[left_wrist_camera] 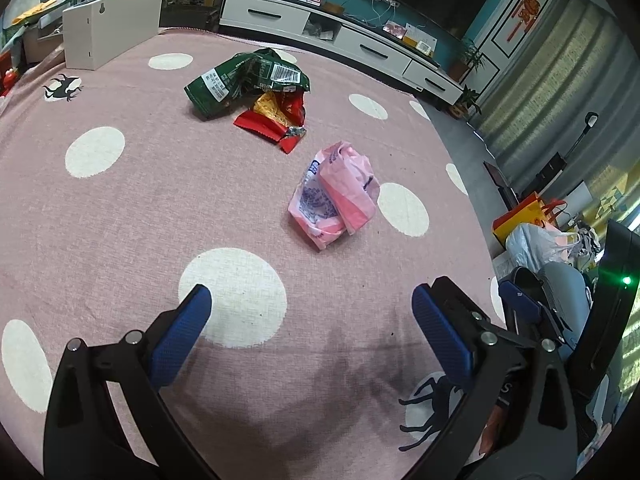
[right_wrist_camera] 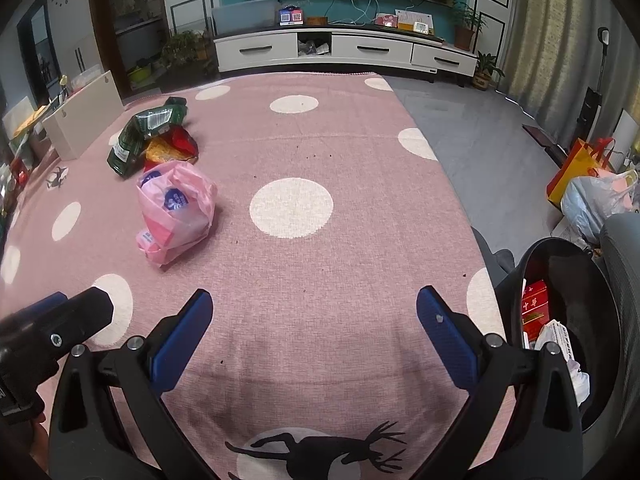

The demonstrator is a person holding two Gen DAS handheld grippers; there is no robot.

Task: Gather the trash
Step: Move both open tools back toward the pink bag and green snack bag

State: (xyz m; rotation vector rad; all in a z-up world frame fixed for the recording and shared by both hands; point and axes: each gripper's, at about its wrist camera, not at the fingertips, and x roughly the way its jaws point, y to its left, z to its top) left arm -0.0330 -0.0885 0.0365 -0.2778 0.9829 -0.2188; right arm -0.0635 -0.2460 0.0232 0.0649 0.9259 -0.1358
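A crumpled pink plastic bag point(left_wrist_camera: 336, 194) point(right_wrist_camera: 176, 210) lies on the pink dotted cloth point(left_wrist_camera: 120, 220) point(right_wrist_camera: 320, 272). Beyond it lie a green snack wrapper point(left_wrist_camera: 244, 80) point(right_wrist_camera: 146, 130) and a red and yellow wrapper point(left_wrist_camera: 276, 118) point(right_wrist_camera: 174, 148), touching each other. My left gripper point(left_wrist_camera: 312, 316) hovers open over the cloth, short of the pink bag, with nothing between its blue pads. My right gripper point(right_wrist_camera: 314, 316) is open too and holds nothing. A black bin point(right_wrist_camera: 568, 320) with a red box and paper inside stands at the cloth's right edge, beside the right gripper.
A white box point(left_wrist_camera: 112, 24) point(right_wrist_camera: 82, 120) stands at the cloth's far left. A white TV cabinet point(right_wrist_camera: 344, 50) runs along the back wall. Grey floor point(right_wrist_camera: 480, 152) lies right of the cloth, with an orange bag point(right_wrist_camera: 576, 164) and a filled plastic bag point(right_wrist_camera: 596, 196).
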